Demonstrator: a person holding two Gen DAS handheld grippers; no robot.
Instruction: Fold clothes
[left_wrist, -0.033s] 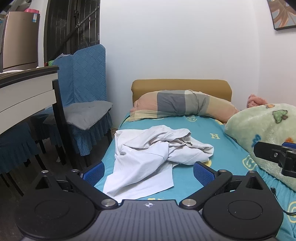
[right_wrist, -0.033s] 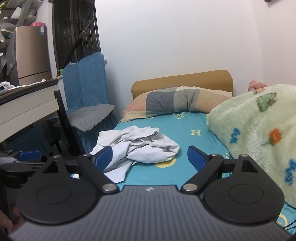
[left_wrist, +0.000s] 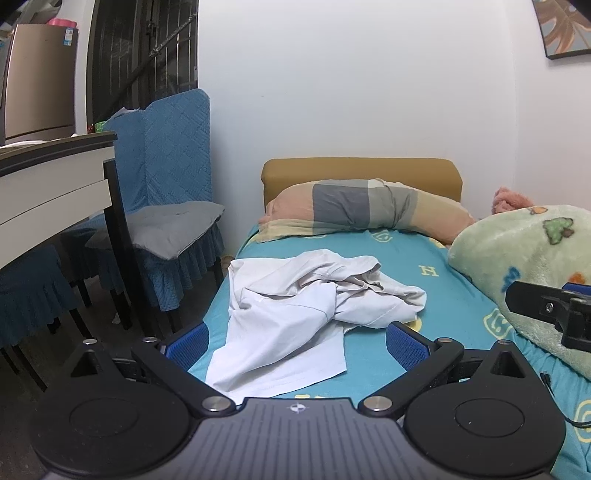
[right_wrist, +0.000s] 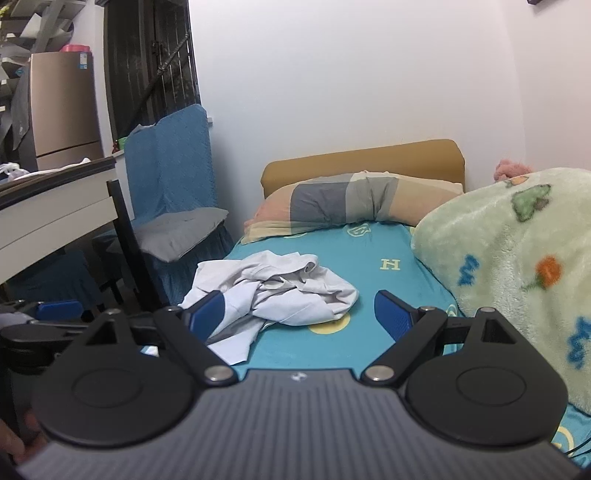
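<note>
A crumpled white garment (left_wrist: 306, 306) lies on the teal bed sheet (left_wrist: 436, 295), toward the bed's left edge; it also shows in the right wrist view (right_wrist: 280, 295). My left gripper (left_wrist: 295, 341) is open and empty, held above the foot of the bed just short of the garment's near hem. My right gripper (right_wrist: 299, 314) is open and empty, to the right of the left one and also short of the garment. Part of the right gripper (left_wrist: 546, 306) shows at the right of the left wrist view.
A striped pillow (left_wrist: 362, 206) lies against the tan headboard (left_wrist: 362, 170). A green fleece blanket (right_wrist: 517, 258) is heaped along the bed's right side. A blue-covered chair (left_wrist: 173, 221) and a desk (left_wrist: 48, 192) stand left of the bed.
</note>
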